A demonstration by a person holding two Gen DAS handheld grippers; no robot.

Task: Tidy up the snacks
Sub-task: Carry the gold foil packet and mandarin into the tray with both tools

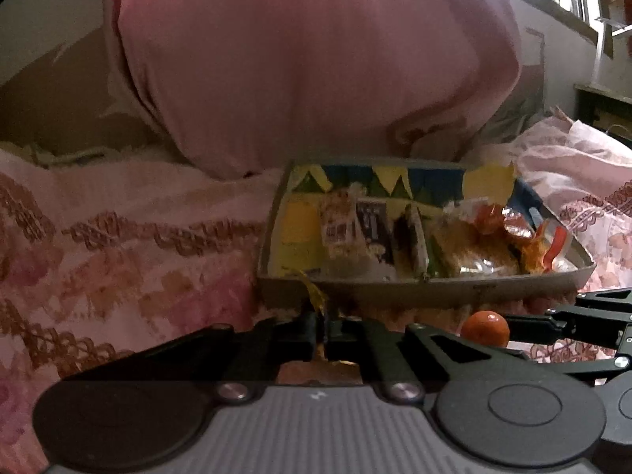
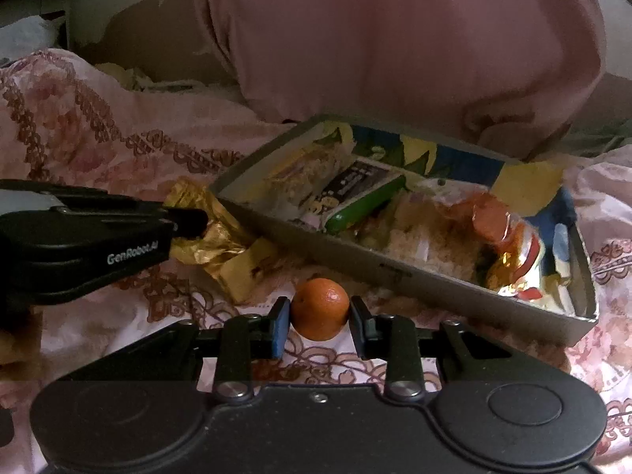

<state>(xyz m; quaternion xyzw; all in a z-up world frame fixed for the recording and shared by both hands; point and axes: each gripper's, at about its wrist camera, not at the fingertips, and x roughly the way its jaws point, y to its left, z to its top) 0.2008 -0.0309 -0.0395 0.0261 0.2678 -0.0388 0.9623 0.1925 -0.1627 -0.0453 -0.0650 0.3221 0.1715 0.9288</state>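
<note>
We judge the sorting well along but not finished: the box already holds most of the snacks, among them a green-edged packet toward its far left end, a pale bag of crumbly snack in the middle and an orange and yellow crinkly bag at its right end. Two things lie outside the box on the near side. The gold wrapper sits just beside the box's left near corner, and our left gripper has its jaws pressed together on a twist of that foil, so it looks ready to be carried over the wall. The orange rests on the bedspread in front of the box's long near wall, and our right gripper has its jaws on either side of it, both pads touching the peel, so we read that as a grip. What is left, as far as we can tell, is to put both of these into the box. The box is crowded, with little bare floor showing, so room is the main obstacle; the near wall also has to be cleared. Behind the box a big pink pillow leans close against its far edge, and the soft cloth under everything may let the box tip.
</note>
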